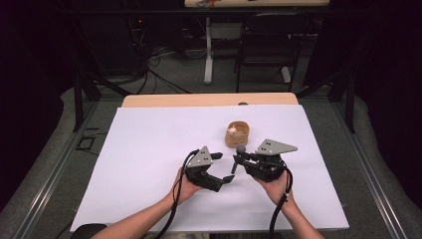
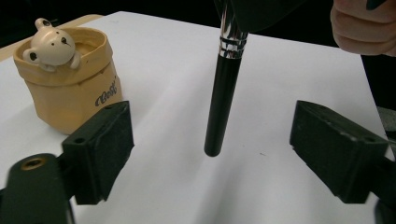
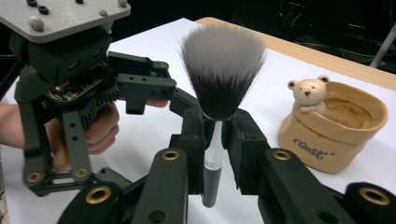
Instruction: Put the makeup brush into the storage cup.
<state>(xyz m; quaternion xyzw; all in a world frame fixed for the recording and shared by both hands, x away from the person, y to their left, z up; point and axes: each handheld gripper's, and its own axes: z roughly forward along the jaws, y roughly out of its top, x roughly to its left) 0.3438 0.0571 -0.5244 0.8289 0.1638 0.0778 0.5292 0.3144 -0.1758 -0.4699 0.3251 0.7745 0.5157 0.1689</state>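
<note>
We see the right gripper (image 3: 212,140) clamped tight on the silver ferrule of a makeup brush (image 3: 219,79) at the frame's centre, bristles up. Our left gripper (image 2: 212,154) stands wide apart lower in its view, the brush's black handle (image 2: 223,98) between its jaws, untouched. A tan bear pot (image 2: 70,88) sits upper left.
</note>
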